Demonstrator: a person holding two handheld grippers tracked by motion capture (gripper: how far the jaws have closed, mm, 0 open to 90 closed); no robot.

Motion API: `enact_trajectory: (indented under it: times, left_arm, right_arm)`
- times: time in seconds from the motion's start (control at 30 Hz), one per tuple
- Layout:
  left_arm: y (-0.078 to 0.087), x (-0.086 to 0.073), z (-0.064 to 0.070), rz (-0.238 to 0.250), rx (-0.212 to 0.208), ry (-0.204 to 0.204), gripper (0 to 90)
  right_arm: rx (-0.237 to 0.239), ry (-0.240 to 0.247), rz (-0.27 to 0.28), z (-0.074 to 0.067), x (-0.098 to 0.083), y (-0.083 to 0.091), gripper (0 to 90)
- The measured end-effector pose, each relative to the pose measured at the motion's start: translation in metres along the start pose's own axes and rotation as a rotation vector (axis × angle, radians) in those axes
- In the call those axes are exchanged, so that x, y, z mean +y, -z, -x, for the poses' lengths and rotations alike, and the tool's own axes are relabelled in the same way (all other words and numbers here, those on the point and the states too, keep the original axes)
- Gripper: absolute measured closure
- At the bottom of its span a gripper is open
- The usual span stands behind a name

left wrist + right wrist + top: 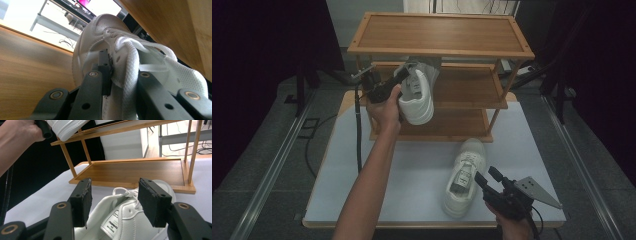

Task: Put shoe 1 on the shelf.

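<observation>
Standing at the far side of a white table top (362, 190), a three-tier wooden shoe rack (439, 32) serves as the landmark for everything else. One white sneaker (418, 97) is held up at the rack's middle shelf (467, 87), near that shelf's left end, with its toe pushed in under the top tier and its heel pointing back toward the person. It is gripped by the left gripper (401, 75), whose jaws are clamped tight on the shoe's upper beside the laces, as seen in the left gripper view (110, 70), where the white lace (130, 75) is draped between the black jaws. A second white sneaker (464, 177) is laid flat on the table in front of the rack's right half, its toe just short of the bottom shelf (132, 171). The right gripper (486, 178) is positioned just beside this shoe's heel, its fingers (83, 200) spread wide either side of the shoe's tongue (115, 221) without contact.
</observation>
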State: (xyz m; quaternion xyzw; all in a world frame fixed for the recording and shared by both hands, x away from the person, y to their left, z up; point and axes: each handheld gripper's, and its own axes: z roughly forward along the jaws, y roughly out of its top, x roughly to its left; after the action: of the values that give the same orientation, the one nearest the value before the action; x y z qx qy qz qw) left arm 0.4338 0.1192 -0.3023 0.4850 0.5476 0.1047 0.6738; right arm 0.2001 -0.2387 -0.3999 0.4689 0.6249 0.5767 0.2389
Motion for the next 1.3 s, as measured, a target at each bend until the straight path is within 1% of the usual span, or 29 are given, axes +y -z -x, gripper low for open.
enact_trajectory:
  times: [0.13,0.23,0.27,0.3,0.4,0.47,0.6,0.63,0.67,0.7,0.73,0.77,0.8,0.87,0.9,0.93,0.97,1.03,1.07,1.1,1.17,1.3]
  left_arm:
    - [-0.008,0.001,-0.002,0.006,0.015,0.021,81.5]
    - [-0.014,0.003,-0.003,0.013,0.038,0.016,81.4]
    - [-0.016,0.004,-0.003,0.012,0.03,0.017,81.4]
    - [-0.018,0.004,-0.004,0.017,0.034,0.025,81.3]
    - [-0.023,0.007,-0.005,0.017,0.045,0.033,81.4]
    - [-0.026,0.008,-0.006,0.018,0.056,0.026,81.4]
    - [-0.03,0.009,-0.008,0.015,0.07,0.033,81.3]
    - [-0.03,0.009,-0.009,0.009,0.07,0.017,81.2]
    - [-0.031,0.009,-0.009,0.032,0.078,0.038,81.3]
    - [-0.037,0.009,-0.004,0.093,0.048,0.109,81.2]
    - [-0.038,0.01,-0.006,0.084,0.044,0.098,81.2]
    - [-0.036,0.009,-0.009,0.055,0.059,0.072,81.2]
    - [-0.036,0.009,-0.011,0.036,0.067,0.053,81.1]
    - [-0.038,0.009,-0.012,0.046,0.067,0.07,81.1]
    - [-0.039,0.008,-0.013,0.037,0.071,0.063,81.1]
    - [-0.037,0.008,-0.017,-0.002,0.086,0.026,81.1]
    - [-0.038,0.009,-0.016,0.0,0.091,0.031,80.9]
    - [-0.04,0.009,-0.017,-0.004,0.099,0.023,80.8]
    - [-0.041,0.009,-0.017,-0.003,0.097,0.03,80.6]
    - [-0.042,0.009,-0.017,-0.005,0.101,0.022,80.5]
    - [-0.044,0.009,-0.017,-0.014,0.104,0.02,80.1]
    - [-0.047,0.009,-0.017,-0.012,0.11,0.027,78.8]
  right_arm:
    - [0.003,-0.005,-0.002,0.0,0.0,-0.001,44.8]
    - [0.019,-0.018,-0.002,-0.001,0.0,0.0,44.8]
    - [0.02,-0.015,-0.002,-0.002,0.0,0.0,44.8]
    - [0.022,-0.012,-0.001,-0.003,0.001,0.0,44.8]
    - [0.032,-0.009,-0.002,-0.006,0.0,0.0,44.8]
    - [0.036,-0.006,-0.002,-0.007,0.0,0.0,44.8]
    - [0.038,-0.004,-0.002,-0.008,0.0,0.0,44.8]
    - [0.036,-0.003,-0.001,-0.008,0.0,0.0,44.8]
    - [0.035,-0.004,-0.001,-0.007,0.0,0.001,44.8]
    - [0.035,-0.006,0.0,-0.007,0.001,0.001,44.8]
    - [0.034,-0.006,0.0,-0.007,0.001,0.001,44.8]
    - [0.032,-0.005,0.0,-0.006,0.001,0.001,44.8]
    - [0.032,-0.006,0.0,-0.006,0.001,0.001,44.8]
    - [0.031,-0.005,-0.001,-0.007,0.0,0.0,44.8]
    - [0.031,-0.003,-0.002,-0.007,0.0,0.0,44.8]
    - [0.032,0.0,-0.003,-0.007,0.0,0.0,44.8]
    - [0.033,0.0,-0.005,-0.007,0.0,0.0,44.8]
    - [0.03,0.001,-0.007,-0.007,-0.001,-0.001,44.8]
    - [0.029,0.003,-0.006,-0.007,-0.001,-0.002,44.8]
    - [0.03,0.003,-0.008,-0.008,-0.002,-0.002,44.8]
    - [0.03,0.004,-0.009,-0.008,-0.002,-0.002,44.8]
    - [0.033,0.005,-0.016,-0.009,-0.003,-0.003,44.7]
